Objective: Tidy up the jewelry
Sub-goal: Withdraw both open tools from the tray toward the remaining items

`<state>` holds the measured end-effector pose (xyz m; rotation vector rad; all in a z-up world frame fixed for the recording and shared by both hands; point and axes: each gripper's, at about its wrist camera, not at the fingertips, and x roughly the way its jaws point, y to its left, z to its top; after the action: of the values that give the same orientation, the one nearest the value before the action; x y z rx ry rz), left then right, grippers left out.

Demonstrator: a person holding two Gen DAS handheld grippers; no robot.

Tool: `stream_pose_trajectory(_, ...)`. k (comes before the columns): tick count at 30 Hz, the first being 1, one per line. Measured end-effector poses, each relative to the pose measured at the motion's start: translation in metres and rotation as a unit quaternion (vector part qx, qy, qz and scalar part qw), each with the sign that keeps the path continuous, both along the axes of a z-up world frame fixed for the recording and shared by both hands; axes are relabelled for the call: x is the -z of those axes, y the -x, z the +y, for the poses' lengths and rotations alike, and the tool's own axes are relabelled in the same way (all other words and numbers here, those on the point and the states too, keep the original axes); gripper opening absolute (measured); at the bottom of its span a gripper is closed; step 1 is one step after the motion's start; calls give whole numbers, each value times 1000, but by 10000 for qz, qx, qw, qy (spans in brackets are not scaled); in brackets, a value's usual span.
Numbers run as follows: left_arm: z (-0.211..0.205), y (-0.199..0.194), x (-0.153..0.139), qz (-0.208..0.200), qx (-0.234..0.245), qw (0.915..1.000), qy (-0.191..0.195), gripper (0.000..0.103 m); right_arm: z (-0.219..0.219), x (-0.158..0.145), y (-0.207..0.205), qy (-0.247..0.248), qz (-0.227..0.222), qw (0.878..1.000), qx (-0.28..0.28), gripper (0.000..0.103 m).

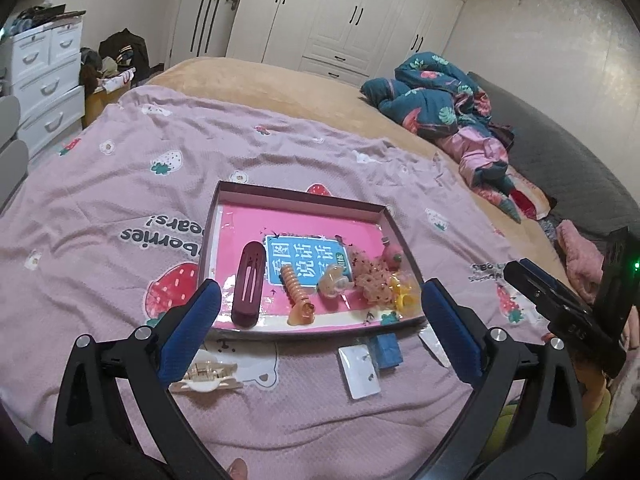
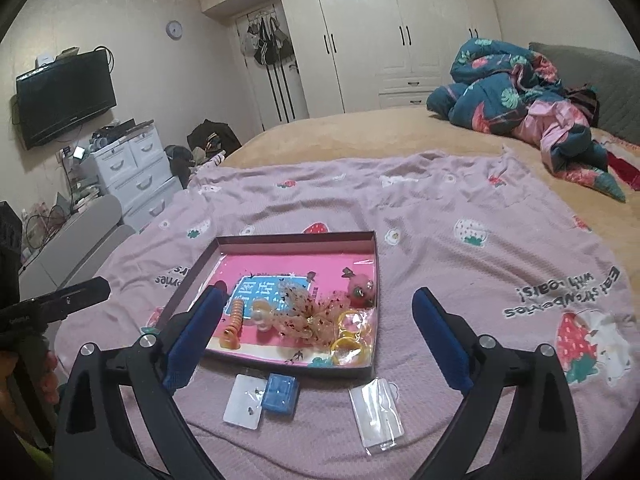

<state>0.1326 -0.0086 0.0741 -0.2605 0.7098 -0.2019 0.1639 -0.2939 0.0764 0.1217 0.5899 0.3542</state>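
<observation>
A shallow pink-lined box (image 1: 298, 196) (image 2: 294, 237) lies on the pink strawberry blanket. It holds a dark maroon clip (image 1: 249, 284), an orange spiral clip (image 1: 296, 294) (image 2: 234, 326), a flowery scrunchie (image 1: 374, 282) (image 2: 298, 308), a pink strawberry piece (image 2: 362, 290) and yellow rings (image 2: 350, 344). In front of the box lie a white earring card (image 1: 359, 372) (image 2: 245, 400), a blue block (image 1: 386, 350) (image 2: 281, 394), a clear packet (image 2: 376, 412) and a beige claw clip (image 1: 206, 376). My left gripper (image 1: 320, 332) and right gripper (image 2: 318, 340) are both open and empty, above these loose items.
A crumpled teal and pink quilt (image 1: 440, 104) (image 2: 520, 92) lies at the head of the bed. White drawers (image 1: 40, 76) (image 2: 132, 168) stand left of the bed, wardrobes behind. The other gripper shows at each view's edge (image 1: 560, 308) (image 2: 60, 300).
</observation>
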Motion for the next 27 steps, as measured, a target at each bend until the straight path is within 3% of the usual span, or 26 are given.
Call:
stream_pose_trajectory(15, 19, 33, -12, -169, -92, 9998, 16, 94, 5, -24, 37, 100, -224, 9997, -40, 96)
stream_pose_trajectory(27, 35, 48, -3, -77, -190, 9998, -65, 94, 14, -29, 55, 196, -246, 9994, -175, 96)
